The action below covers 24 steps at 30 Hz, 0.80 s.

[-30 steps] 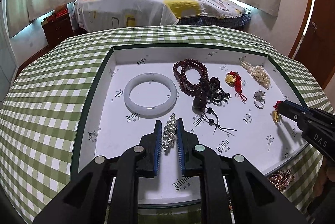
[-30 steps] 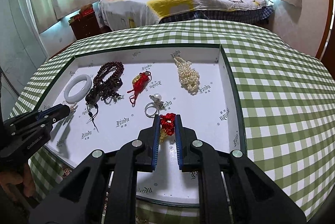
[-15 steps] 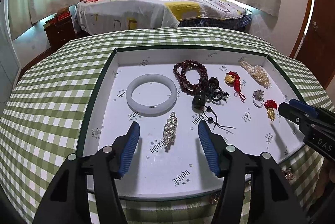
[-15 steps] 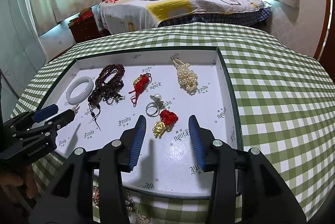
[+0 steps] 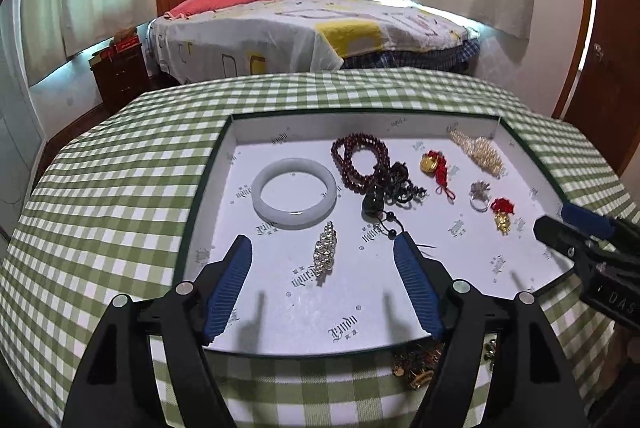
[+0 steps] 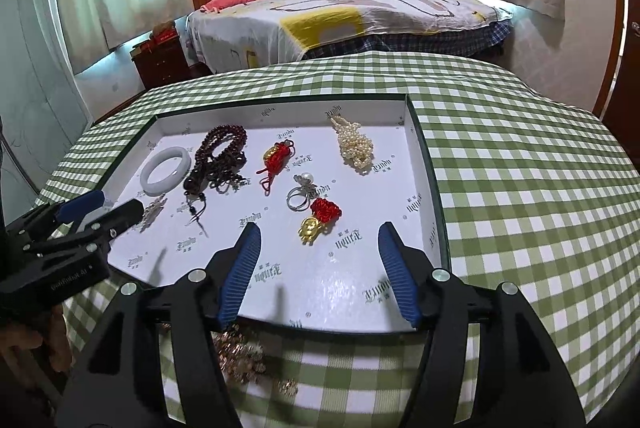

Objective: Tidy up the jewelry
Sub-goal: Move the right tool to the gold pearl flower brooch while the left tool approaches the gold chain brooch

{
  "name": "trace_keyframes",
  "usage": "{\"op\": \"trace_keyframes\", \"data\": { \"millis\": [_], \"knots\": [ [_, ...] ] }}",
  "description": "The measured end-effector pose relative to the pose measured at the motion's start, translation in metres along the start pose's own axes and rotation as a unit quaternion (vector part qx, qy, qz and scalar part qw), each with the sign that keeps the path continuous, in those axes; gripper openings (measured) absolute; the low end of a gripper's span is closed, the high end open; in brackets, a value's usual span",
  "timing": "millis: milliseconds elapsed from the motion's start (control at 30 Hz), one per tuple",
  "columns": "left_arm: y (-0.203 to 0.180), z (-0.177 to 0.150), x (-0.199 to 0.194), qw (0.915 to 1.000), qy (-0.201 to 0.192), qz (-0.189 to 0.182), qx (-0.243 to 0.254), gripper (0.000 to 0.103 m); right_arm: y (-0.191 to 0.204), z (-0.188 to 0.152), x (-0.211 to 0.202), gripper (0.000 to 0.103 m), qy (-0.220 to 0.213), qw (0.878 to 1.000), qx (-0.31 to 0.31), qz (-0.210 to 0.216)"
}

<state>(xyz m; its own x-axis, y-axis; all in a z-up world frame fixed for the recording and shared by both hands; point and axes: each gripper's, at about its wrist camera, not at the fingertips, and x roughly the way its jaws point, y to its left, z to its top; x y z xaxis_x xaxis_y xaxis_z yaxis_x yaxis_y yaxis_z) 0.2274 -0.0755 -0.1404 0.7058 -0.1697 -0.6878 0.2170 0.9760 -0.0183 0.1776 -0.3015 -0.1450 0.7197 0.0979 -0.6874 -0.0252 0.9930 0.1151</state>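
Both grippers have released their loads and backed toward the near edge of the tray (image 5: 208, 188). The left gripper (image 5: 322, 264) stands with jaws spread wide and empty; one second ago it clamped the rhinestone brooch (image 5: 325, 257), which now lies flat on the tray floor, near the white bangle (image 5: 294, 191). The right gripper (image 6: 318, 256) is likewise spread and empty; the red-knot gold charm (image 6: 318, 218) it held rests just near of the pearl ring (image 6: 301, 191). Judgement: two placements are complete. A tangle of gold jewelry (image 6: 240, 356) lies on the checked cloth outside the near rim, unsorted
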Motion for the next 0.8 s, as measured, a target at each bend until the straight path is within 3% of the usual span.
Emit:
{"op": "trace_keyframes", "data": {
  "millis": [433,800],
  "knots": [
    [0.009,-0.028,-0.045,0.9999,-0.01,0.005,-0.012,0.071,0.022,-0.032,-0.038,0.06,0.0,1.0,-0.012,0.023],
    [0.018,-0.046,-0.048,0.9996,0.006,0.018,-0.02,0.071,0.046,-0.048,-0.022,0.06,0.03,0.998,-0.033,0.039]
  ]
}}
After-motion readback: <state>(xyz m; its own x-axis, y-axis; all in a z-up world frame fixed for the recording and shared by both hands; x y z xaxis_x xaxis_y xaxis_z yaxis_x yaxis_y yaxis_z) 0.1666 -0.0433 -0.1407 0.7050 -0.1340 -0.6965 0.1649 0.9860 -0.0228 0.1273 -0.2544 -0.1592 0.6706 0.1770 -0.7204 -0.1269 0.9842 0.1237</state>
